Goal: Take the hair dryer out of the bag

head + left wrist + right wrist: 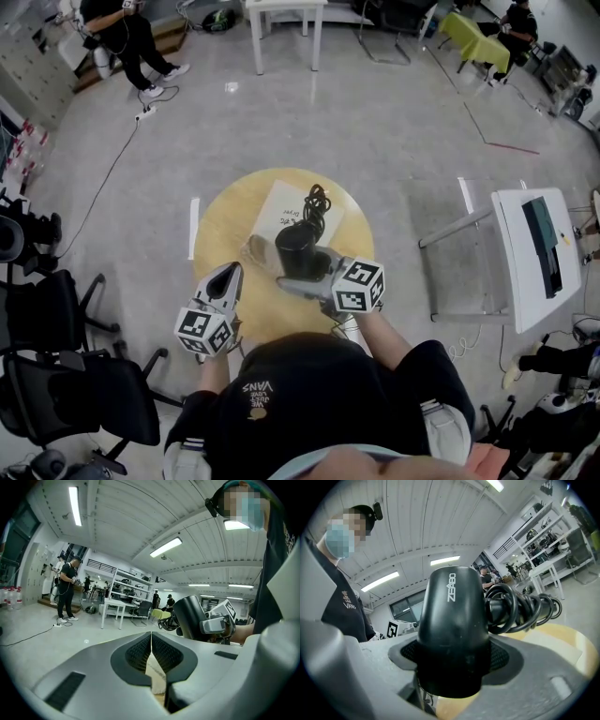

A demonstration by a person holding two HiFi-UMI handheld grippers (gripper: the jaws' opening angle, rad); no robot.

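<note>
Black barrel-shaped hair dryer [300, 246] with coiled cord: clamped in my right gripper [452, 667], held above the round wooden desk [220, 234], while my closed left gripper [151, 638] pinched the pale flat bag [281, 211], apparently to anchor it.

The head view looks steeply down from above the left hand-held gripper [232, 272] and right hand-held gripper [302, 279] onto the round yellow wooden tabletop [216, 225]. Each gripper view rides close behind its jaws, facing nearly level. All three share the black barrel-shaped hair dryer [298, 246].
</note>
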